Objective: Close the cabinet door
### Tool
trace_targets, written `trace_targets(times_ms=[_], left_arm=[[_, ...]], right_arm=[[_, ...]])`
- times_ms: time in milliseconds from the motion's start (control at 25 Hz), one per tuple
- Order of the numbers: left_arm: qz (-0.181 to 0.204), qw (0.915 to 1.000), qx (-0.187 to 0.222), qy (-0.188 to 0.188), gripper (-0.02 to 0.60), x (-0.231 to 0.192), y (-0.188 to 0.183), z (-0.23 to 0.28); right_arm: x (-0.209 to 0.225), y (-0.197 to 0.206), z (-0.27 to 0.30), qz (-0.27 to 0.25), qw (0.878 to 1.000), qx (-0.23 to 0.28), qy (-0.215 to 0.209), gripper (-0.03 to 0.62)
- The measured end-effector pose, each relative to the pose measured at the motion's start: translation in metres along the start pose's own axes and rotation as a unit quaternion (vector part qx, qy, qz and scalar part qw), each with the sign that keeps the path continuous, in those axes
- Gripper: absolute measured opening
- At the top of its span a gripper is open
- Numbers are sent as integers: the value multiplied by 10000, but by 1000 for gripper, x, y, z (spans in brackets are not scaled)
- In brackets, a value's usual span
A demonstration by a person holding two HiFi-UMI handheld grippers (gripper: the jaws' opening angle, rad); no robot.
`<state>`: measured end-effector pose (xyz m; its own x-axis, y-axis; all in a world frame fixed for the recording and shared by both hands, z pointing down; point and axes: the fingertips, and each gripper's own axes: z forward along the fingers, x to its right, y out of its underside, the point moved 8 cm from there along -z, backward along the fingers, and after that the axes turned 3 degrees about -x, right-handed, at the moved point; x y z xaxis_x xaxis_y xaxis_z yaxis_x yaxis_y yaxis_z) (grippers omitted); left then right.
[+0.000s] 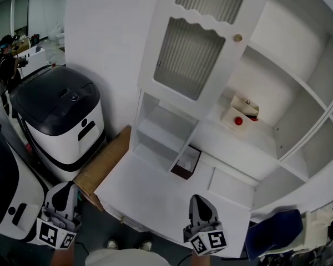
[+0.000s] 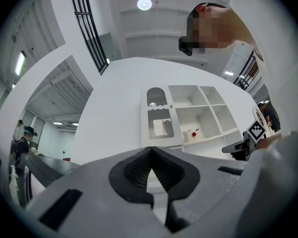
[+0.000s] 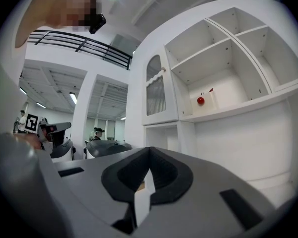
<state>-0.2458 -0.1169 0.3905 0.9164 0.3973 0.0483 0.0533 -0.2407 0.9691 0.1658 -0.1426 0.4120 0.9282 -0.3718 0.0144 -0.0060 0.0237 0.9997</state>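
The cabinet door [image 1: 195,49], white with ribbed glass panes, stands swung open in the upper middle of the head view, with a small knob [image 1: 238,37] at its right edge. The left gripper [image 1: 66,188] and right gripper [image 1: 197,199] sit low in the frame, well apart from it, jaws closed on nothing. The door looks light and stiff. I'd push the frame near the knob, sparing the fragile glass.

Two claws: the left claw [image 1: 66,186] and the right claw [image 1: 199,198]. One cabinet [image 1: 291,43], with one door [image 1: 222,65], two ribbed panes [image 1: 188,57] and one knob [image 1: 238,37]. One red ball [image 1: 238,121], one cardboard sheet [image 1: 102,162], two black-topped white machines [image 1: 61,110].
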Motion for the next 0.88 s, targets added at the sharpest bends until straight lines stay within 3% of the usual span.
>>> trace_targets(times_ms=[880], left_arm=[[-193,9992,-18,360,6,-22,8,-15]], right_arm=[[-38,9,-18,25,9993,-78,367,-3]])
